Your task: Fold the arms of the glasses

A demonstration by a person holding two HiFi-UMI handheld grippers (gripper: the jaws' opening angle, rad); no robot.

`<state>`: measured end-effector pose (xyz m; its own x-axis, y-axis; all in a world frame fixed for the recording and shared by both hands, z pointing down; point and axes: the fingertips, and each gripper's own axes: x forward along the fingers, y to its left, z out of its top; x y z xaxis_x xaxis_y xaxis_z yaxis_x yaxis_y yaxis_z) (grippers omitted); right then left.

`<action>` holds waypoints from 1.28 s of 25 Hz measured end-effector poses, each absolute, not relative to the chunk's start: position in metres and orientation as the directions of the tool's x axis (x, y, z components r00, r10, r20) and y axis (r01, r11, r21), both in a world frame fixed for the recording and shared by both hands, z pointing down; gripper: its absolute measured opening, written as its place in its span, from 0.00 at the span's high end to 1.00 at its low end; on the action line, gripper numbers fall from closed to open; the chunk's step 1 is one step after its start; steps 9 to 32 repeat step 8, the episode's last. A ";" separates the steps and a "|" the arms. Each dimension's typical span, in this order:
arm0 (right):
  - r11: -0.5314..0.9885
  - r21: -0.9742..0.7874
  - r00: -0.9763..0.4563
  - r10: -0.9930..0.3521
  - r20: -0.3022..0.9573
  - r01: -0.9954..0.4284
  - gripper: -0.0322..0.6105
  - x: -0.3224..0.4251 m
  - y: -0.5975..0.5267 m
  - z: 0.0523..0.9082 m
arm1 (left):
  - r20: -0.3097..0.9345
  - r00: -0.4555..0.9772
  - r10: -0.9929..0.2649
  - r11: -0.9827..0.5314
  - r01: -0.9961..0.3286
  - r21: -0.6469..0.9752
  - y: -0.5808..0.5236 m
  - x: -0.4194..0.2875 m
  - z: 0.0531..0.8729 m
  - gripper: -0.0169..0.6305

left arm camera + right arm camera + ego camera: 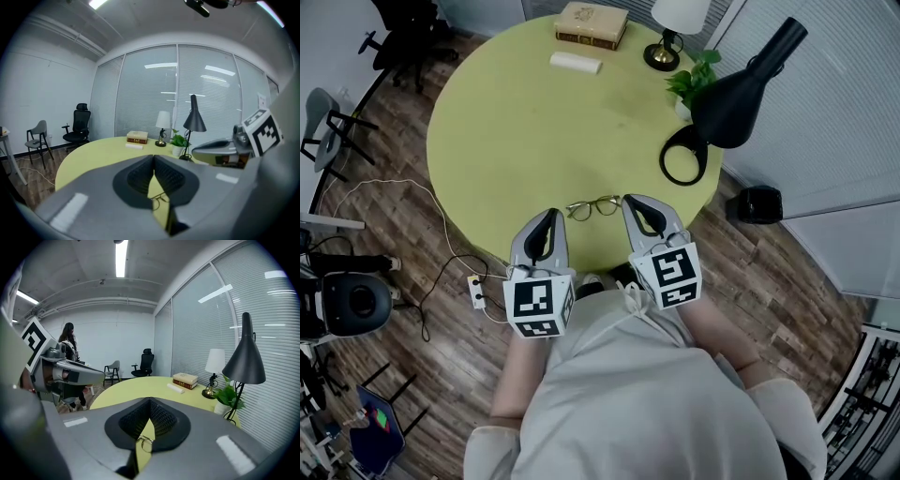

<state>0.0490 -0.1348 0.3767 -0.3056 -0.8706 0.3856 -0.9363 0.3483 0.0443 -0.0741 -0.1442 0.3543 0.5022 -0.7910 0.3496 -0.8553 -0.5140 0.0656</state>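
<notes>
The wire-rimmed glasses [592,207] lay on the round yellow-green desk [516,122], close to its near edge. The left gripper [551,217] sat just left of the glasses and the right gripper [631,201] just right of them. Each had its jaws pressed together on nothing. The temples were too fine to show whether they were spread or already folded flat. The scene therefore suited either closing in to push a temple over or drawing off from a folded pair. Any contact would call for a light, sideways nudge, since the frame looked thin, springy metal with round lenses on a smooth matte top. The jaws' black pads were ribbed.
</notes>
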 end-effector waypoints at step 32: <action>0.342 0.047 -0.298 -0.870 0.393 -0.938 0.95 0.042 -0.130 0.381 | 0.353 0.498 -0.792 -0.509 -0.858 0.068 -0.141 -0.083 0.359 0.96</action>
